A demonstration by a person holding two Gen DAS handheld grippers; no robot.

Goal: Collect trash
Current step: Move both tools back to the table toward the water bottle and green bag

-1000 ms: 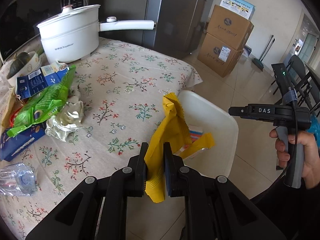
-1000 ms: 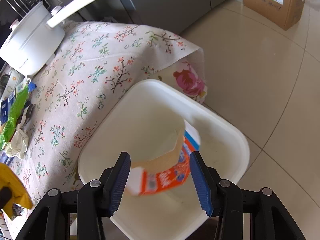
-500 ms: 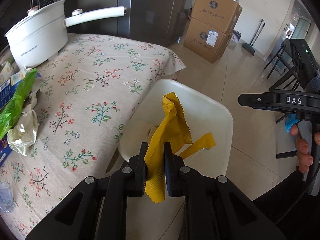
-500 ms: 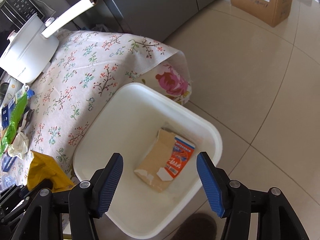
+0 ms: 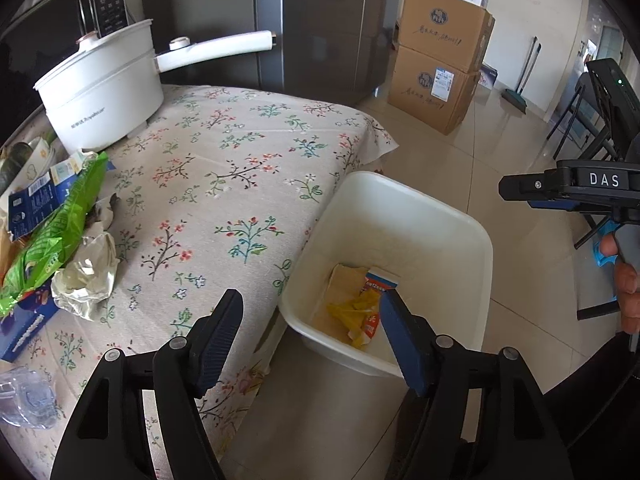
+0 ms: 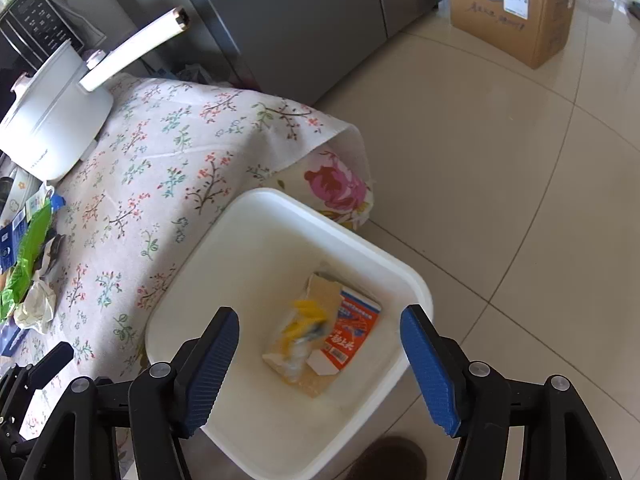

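The left gripper [image 5: 308,336] hangs with jaws spread wide and nothing between them; the right gripper [image 6: 320,356] is likewise spread and empty. Both sit above the white plastic bin [image 6: 276,208] at lower centre — smooth, square, round-cornered. Inside lies a flattened orange-and-white carton [image 6: 352,340], its long axis running from lower left to upper right, with a crinkled yellow wrapper [image 6: 304,320] on top, blurred. At the left edge, on the floral tablecloth [image 5: 224,184], sits a glossy green bag [image 5: 56,232] beside crumpled paper [image 5: 86,272].
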